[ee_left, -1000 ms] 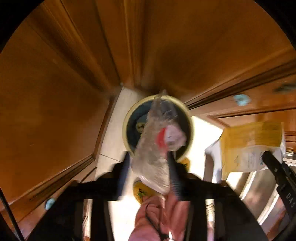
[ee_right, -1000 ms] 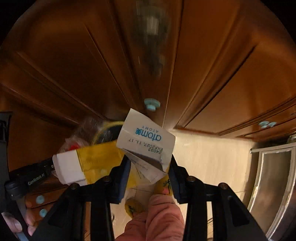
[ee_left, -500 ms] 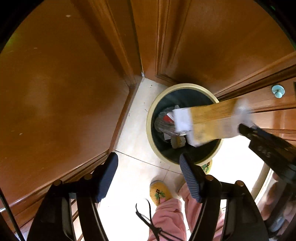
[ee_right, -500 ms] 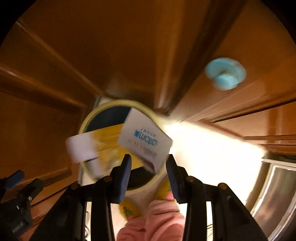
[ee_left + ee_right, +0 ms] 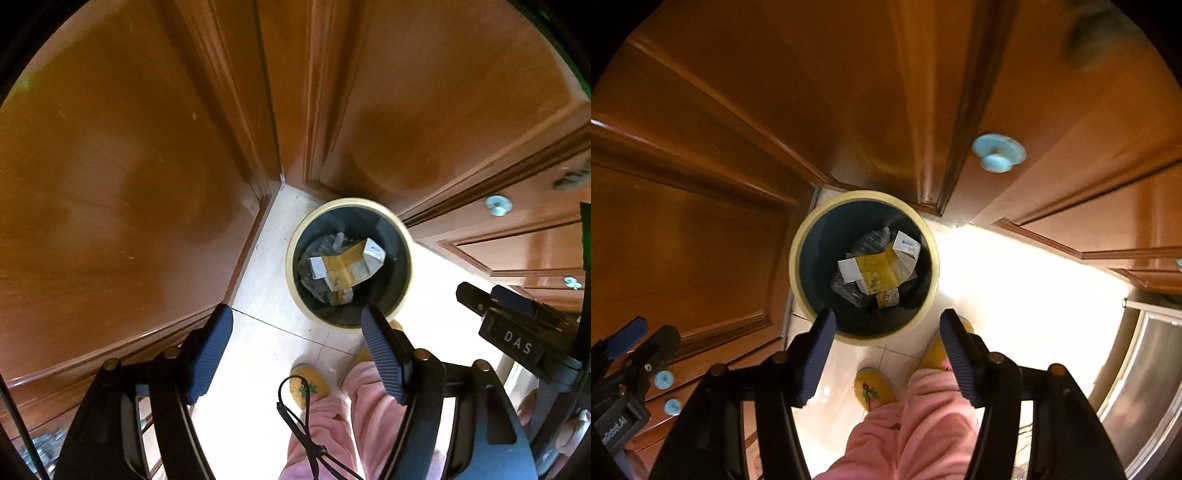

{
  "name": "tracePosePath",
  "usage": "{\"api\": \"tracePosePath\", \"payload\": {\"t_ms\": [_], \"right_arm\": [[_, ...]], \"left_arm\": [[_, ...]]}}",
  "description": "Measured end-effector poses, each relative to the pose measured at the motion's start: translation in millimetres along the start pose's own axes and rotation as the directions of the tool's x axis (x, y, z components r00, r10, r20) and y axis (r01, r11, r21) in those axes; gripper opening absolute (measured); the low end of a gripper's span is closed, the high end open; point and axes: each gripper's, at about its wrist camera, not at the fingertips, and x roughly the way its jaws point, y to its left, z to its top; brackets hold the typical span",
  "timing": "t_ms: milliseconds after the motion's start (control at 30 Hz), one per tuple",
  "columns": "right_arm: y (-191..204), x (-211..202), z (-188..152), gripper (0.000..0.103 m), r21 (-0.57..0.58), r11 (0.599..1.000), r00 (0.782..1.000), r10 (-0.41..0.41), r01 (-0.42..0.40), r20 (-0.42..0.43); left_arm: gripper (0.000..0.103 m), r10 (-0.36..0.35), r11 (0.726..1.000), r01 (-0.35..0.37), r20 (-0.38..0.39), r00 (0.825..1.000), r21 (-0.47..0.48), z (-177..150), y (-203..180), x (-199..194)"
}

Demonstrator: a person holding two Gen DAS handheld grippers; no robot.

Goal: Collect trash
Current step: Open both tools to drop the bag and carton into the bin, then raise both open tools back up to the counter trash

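Both grippers' fingers (image 5: 380, 354) (image 5: 955, 350) gape empty, carton (image 5: 877, 271) lying in bin (image 5: 798, 258) below.

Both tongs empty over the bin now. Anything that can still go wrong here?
1. The yellow carton lies across the top of the other trash in the bin, so a later drop might spill out.
2. A loose black cord dangles near the left tongs and could snag.
3. Yellow slippers stand close to the bin; a step might tip it.

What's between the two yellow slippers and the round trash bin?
Only bare pale floor tile. In the right wrist view, the slippers stand just in front of the trash bin, with nothing lying in the gap.
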Motion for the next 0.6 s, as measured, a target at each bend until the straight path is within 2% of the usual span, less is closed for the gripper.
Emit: {"api": "tracePosePath", "payload": {"t_ms": [167, 300, 467, 600], "right_arm": [[-2, -67, -14, 0.059, 0.025, 0.999, 0.999, 0.039, -0.04, 0.02], [4, -120, -24, 0.059, 0.005, 0.999, 0.996, 0.052, -0.052, 0.071], [8, -191, -32, 0.059, -0.025, 0.999, 0.986, 0.031, -0.027, 0.161], [4, -246, -36, 0.059, 0.0, 0.999, 0.968, 0.045, -0.046, 0.247]], "left_arm": [[0.071, 0.0, 0.996, -0.004, 0.04, 0.999, 0.084, -3, -16, -57], [0.071, -0.021, 0.99, 0.006, 0.101, 0.995, 0.14, -5, -32, -111], [0.074, -0.064, 0.976, 0.018, 0.212, 0.975, 0.216, -1, -53, -182], [0.077, -0.099, 0.963, 0.014, 0.305, 0.947, 0.27, 4, -65, -236]]}}
